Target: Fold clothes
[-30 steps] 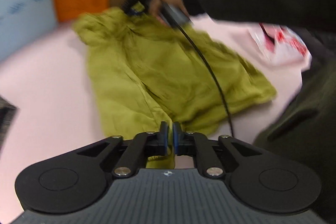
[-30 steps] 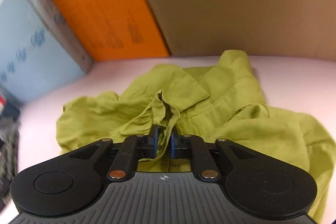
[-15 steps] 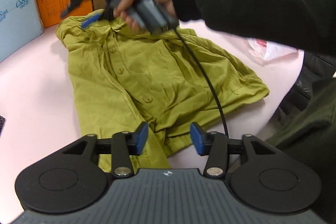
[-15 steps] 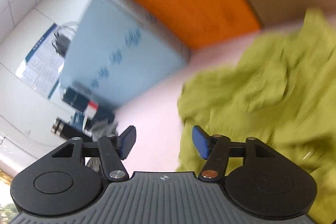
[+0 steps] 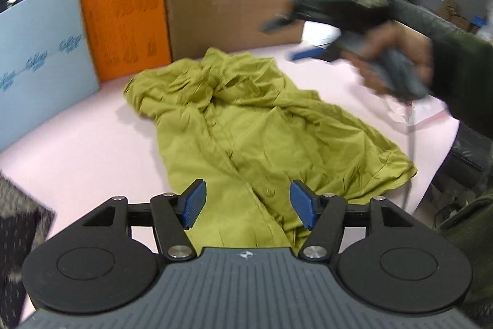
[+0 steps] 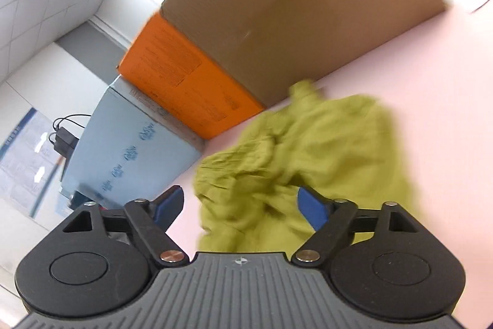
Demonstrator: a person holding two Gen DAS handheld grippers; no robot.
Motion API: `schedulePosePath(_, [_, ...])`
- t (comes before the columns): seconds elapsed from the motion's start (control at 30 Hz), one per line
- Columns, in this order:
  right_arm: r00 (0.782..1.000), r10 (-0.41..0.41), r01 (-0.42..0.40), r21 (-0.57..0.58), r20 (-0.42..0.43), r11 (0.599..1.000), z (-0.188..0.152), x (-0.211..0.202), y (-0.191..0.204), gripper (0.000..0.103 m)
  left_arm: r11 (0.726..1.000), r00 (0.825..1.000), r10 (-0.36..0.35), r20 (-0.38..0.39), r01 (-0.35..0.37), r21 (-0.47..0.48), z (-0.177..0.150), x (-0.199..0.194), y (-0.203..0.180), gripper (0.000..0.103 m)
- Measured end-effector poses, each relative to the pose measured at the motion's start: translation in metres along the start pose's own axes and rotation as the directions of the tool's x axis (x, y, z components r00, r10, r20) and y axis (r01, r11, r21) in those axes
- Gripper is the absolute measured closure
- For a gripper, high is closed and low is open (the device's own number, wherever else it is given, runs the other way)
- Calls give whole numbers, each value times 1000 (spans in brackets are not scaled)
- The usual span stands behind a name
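A crumpled olive-green button-up shirt (image 5: 246, 125) lay on a pink tabletop (image 5: 61, 144), its button placket running away from the left gripper (image 5: 248, 207), whose blue-padded jaws stood spread and empty just above the near hem. Ahead of that gripper and to its left stood a blue foam board (image 5: 40, 51), an orange board (image 5: 123, 14) and a cardboard box (image 5: 234, 2); the bunched collar end lay nearest them. Ahead and to the right, the right gripper (image 5: 295, 42) was blurred in the person's right hand (image 5: 397, 57), raised clear of the cloth. Its own camera showed its jaws wide apart around nothing, the shirt below and in front. The fabric looked thin, light and limp, likely to sag and slide when lifted; the hem corners or shoulder seams appeared the firmest places to pinch.
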State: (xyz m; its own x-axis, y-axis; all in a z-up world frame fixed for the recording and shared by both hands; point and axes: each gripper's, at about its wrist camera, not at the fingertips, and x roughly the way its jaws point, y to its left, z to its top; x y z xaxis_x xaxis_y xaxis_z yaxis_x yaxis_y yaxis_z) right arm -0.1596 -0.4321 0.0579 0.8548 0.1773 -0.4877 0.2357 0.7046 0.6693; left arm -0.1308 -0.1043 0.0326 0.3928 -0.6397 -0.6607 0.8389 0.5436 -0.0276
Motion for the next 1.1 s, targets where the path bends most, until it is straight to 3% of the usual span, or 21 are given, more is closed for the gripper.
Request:
schedulePosePath(0.07, [995,-94,94,-14,36,995,-19,-43,-11,23,999,1000,-28,10,28,19,12,7,7,45])
schedulePosePath(0.23, [952,-297,301,-35,73,953,-94,-120,-33,23,998,998,-56,-18,55,-30,65,61,20,45])
schedulePosePath(0.33, [918,-388,393,-68,79,917,-140,-136,-33,23,997,996,-67,-67,64,-42,98,114,24,45])
schedulePosePath(0.43, [896,-430,439,-67,108,896,-174,-136,-29,23,994,981,-89,-172,76,-79,118,172,21,46])
schedulePosePath(0.57, [867,-479,490,-60,135,870,-197,-124,-29,26,992,950,-121,-288,105,-73,126,232,3,46])
schedulePosePath(0.67, [849,-499,511,-32,172,859,-205,-120,-30,28,995,945,-96,-312,79,-69,129,257,-6,50])
schedulePosePath(0.7, [845,-504,517,-29,181,856,-204,-111,-31,39,994,948,-99,-302,80,-75,129,258,-5,57])
schedulePosePath(0.73, [846,-502,516,-39,178,856,-203,-110,-29,79,993,951,-101,-292,81,-81,129,260,-5,84])
schedulePosePath(0.77, [849,-506,519,-61,153,852,-202,-105,-27,100,995,956,-87,-281,69,-71,130,259,-5,102])
schedulePosePath(0.9, [855,-499,518,-172,142,838,-198,-106,-8,98,1000,986,-27,-165,25,-20,145,238,5,103])
schedulePosePath(1.0, [861,-475,508,-270,181,818,-189,-121,19,98,997,983,-61,-174,53,-53,151,230,22,103])
schedulePosePath(1.1, [857,-480,512,-417,186,751,-186,-121,40,98,993,978,-96,-183,81,-87,157,222,39,102])
